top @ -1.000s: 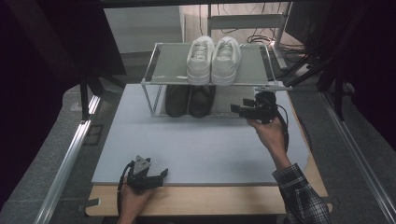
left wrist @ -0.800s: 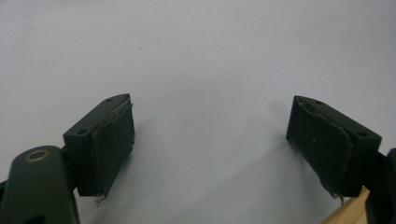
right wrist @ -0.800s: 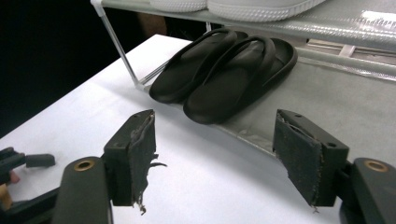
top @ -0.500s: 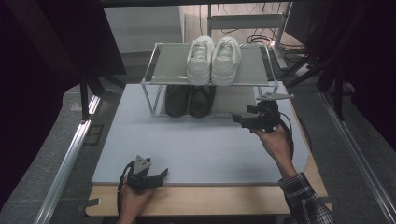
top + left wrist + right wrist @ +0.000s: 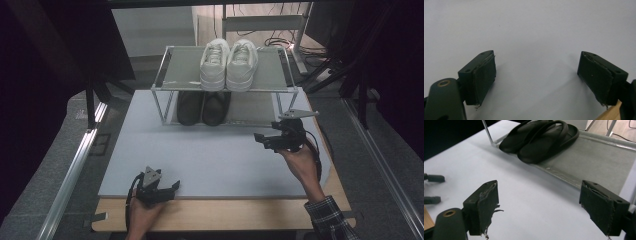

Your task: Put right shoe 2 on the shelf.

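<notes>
I see the left gripper (image 5: pixel 170 187) at the mat's (image 5: pixel 220 160) near edge, jaws spread wide, empty. The right gripper (image 5: pixel 265 139) hovers by the rack's (image 5: pixel 172 75) right front corner, jaws apart. White sneakers (image 5: pixel 229 64) sit on top, black sandals (image 5: pixel 541 137) beneath.

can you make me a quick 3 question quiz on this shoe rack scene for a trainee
1. True or false: the pair of white lace-up sneakers sits on the top shelf of the grey metal two-tier rack.
2. What lies on the lower shelf? A) black flip-flop sandals B) brown boots C) nothing
3. Fill in: the right gripper, over the pale blue-grey table mat, has its jaws ____, as does the left gripper.

Key: 1 true; 2 A; 3 open
</notes>
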